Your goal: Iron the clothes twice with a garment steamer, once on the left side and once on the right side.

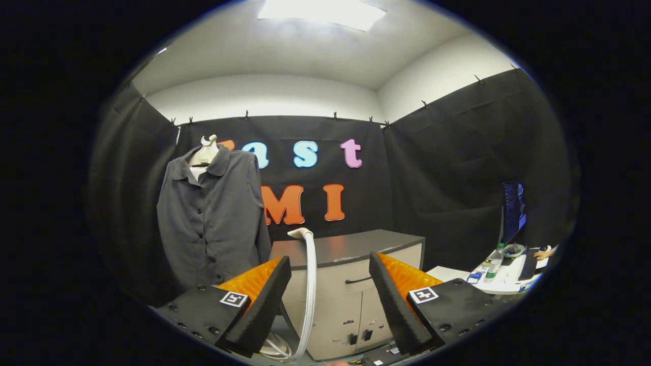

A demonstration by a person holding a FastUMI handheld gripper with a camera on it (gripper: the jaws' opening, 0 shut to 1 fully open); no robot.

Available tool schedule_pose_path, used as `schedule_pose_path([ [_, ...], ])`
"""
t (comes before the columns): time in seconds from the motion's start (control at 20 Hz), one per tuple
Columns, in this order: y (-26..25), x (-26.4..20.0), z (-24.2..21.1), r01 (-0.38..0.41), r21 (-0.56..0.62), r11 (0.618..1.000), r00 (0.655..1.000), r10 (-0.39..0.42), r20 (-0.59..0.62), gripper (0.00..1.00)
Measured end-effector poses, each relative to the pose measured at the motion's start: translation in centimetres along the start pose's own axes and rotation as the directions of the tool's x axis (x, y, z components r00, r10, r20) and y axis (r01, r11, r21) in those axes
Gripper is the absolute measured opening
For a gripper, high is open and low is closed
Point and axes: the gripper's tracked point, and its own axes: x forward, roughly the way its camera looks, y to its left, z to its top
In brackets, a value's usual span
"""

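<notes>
Black-draped booth, claw (329,300) wide open and holding nothing.
Nearest, the steamer hose (310,284) rises between the fingers, its white steamer head (300,233) resting at the front edge of the cabinet's tabletop (351,246) just beyond. Farther off to the left, the grey shirt (211,218) hangs on its hanger, well apart. Risk, I reckon: grab the slack hose instead of the head and it slips, or drags across the cabinet.

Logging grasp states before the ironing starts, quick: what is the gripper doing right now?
Gripper: open, holding nothing; the steamer hose stands beyond the gap between its fingers.
</notes>
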Motion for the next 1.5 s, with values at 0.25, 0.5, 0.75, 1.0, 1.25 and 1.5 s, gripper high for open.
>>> schedule_pose_path([
  [0.25, 0.1, 3.3, 4.2, -0.055, 0.005, 0.998, 0.996, 0.055, 0.075, 0.99],
  [0.5, 0.5, 5.3, 5.7, -0.142, 0.0, 0.99, 0.986, 0.141, 0.092, 0.99],
  [0.75, 0.6, 7.4, 5.4, -0.239, 0.081, 0.968, 0.97, 0.234, 0.071, 0.99],
  [1.0, 1.2, 10.8, 9.5, -0.279, 0.113, 0.954, 0.95, 0.258, 0.174, 0.99],
  [1.25, 3.7, 18.5, 13.6, -0.222, -0.026, 0.975, 0.955, 0.222, 0.195, 0.98],
  [1.5, 9.6, 28.3, 18.2, -0.198, -0.16, 0.967, 0.944, 0.232, 0.235, 0.99],
])
